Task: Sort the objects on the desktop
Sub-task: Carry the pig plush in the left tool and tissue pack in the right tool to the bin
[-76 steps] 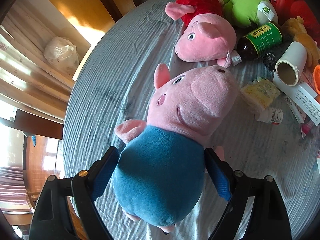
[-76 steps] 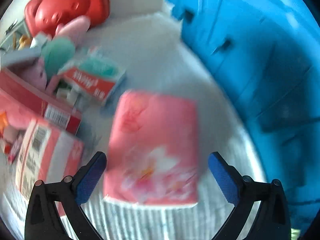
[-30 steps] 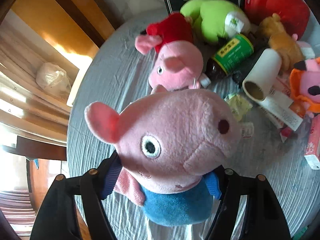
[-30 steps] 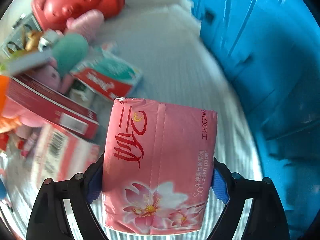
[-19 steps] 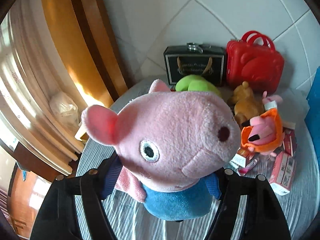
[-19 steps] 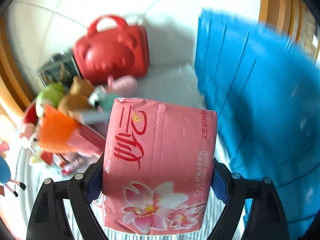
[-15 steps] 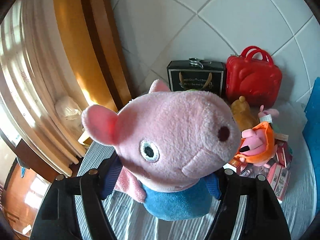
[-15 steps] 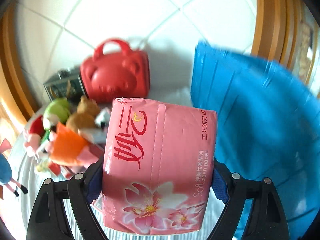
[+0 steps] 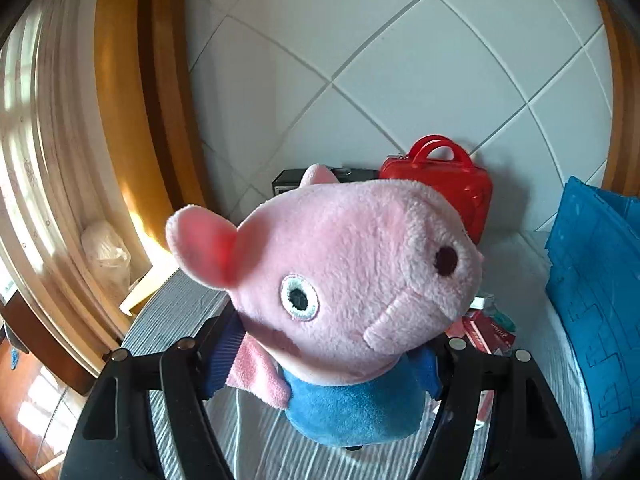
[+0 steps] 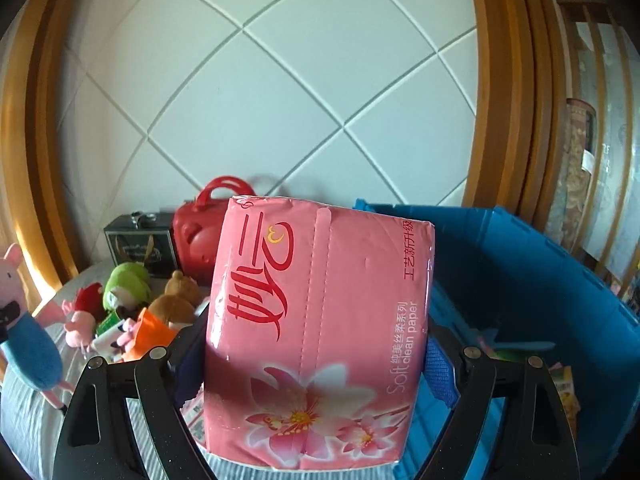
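Note:
My left gripper (image 9: 324, 364) is shut on a pink pig plush in a blue shirt (image 9: 344, 280), held up in the air above the table; the same pig plush (image 10: 24, 320) shows at the left edge of the right wrist view. My right gripper (image 10: 316, 364) is shut on a pink pack of tissue paper (image 10: 316, 320), lifted above the table beside the open blue crate (image 10: 540, 280). The blue crate (image 9: 592, 320) stands at the right in the left wrist view.
A red case (image 10: 200, 240) and a dark gift bag (image 10: 140, 248) stand against the tiled wall. Plush toys (image 10: 128, 288), a brown bear (image 10: 176, 300) and small boxes (image 9: 486, 332) lie on the grey-clothed table (image 9: 180, 304). Wooden frames flank both sides.
Both grippers have risen and tilted up with their loads. The table's clutter has dropped low in both views, the wall fills the top, and the crate's inside has come into sight.

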Demonstrator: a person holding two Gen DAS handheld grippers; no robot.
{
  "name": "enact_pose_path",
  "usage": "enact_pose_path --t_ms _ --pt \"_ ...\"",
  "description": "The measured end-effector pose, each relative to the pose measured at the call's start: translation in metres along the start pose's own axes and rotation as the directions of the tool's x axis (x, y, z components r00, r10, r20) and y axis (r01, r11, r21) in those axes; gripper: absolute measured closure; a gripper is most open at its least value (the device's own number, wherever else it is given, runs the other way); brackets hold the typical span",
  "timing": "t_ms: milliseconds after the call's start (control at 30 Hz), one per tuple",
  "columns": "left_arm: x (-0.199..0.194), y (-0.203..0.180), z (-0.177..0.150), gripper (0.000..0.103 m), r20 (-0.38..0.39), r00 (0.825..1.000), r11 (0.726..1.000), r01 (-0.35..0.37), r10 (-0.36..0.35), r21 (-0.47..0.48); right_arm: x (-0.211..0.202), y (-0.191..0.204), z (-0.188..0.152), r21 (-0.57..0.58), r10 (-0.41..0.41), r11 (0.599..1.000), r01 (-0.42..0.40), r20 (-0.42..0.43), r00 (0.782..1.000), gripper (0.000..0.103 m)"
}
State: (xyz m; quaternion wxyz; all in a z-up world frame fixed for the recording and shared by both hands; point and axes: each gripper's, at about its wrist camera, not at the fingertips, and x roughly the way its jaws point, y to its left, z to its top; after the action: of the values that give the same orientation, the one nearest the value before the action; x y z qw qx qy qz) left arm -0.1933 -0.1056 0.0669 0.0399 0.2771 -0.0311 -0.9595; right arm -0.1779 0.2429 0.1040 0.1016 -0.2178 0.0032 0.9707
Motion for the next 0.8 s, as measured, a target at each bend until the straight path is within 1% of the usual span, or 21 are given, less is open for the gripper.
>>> enact_pose_path --t_ms 133,267,367,433,533,600,633,700,800 --pt "-0.018 -0.046 0.012 0.031 0.044 0.996 0.996 0.08 -0.082 0.049 -0.019 -0.021 0.011 0.002 -0.016 1.0 0.016 0.045 0.999 0.015" --pt "-0.031 -0.109 0.028 0.031 0.098 0.982 0.981 0.151 -0.163 0.119 -0.036 -0.048 0.021 0.018 -0.056 0.998 0.055 0.087 0.995 0.015" --pt "-0.047 -0.155 0.039 0.031 0.129 0.964 0.963 0.211 -0.233 0.164 -0.049 -0.073 0.028 0.033 -0.083 0.996 0.08 0.11 0.99 0.015" --pt "-0.059 -0.187 0.047 0.031 0.153 0.948 0.949 0.249 -0.28 0.192 -0.058 -0.092 0.032 0.039 -0.111 0.994 0.107 0.127 0.986 0.015" --pt "-0.086 -0.233 0.059 0.031 0.21 0.917 0.927 0.288 -0.339 0.239 -0.07 -0.123 0.037 0.055 -0.155 0.987 0.148 0.151 0.976 0.015" --pt "-0.107 -0.263 0.066 0.031 0.252 0.891 0.912 0.312 -0.378 0.264 -0.079 -0.144 0.04 0.067 -0.188 0.982 0.179 0.165 0.968 0.015" --pt "-0.118 -0.28 0.069 0.031 0.275 0.873 0.903 0.329 -0.402 0.277 -0.082 -0.154 0.041 0.072 -0.204 0.978 0.194 0.169 0.964 0.015" --pt "-0.133 -0.304 0.075 0.031 0.303 0.848 0.889 0.354 -0.436 0.291 -0.086 -0.176 0.043 0.079 -0.24 0.97 0.229 0.176 0.955 0.015" --pt "-0.158 -0.345 0.079 0.031 0.333 0.803 0.861 0.399 -0.494 0.315 -0.09 -0.206 0.044 0.078 -0.279 0.96 0.269 0.175 0.944 0.015"
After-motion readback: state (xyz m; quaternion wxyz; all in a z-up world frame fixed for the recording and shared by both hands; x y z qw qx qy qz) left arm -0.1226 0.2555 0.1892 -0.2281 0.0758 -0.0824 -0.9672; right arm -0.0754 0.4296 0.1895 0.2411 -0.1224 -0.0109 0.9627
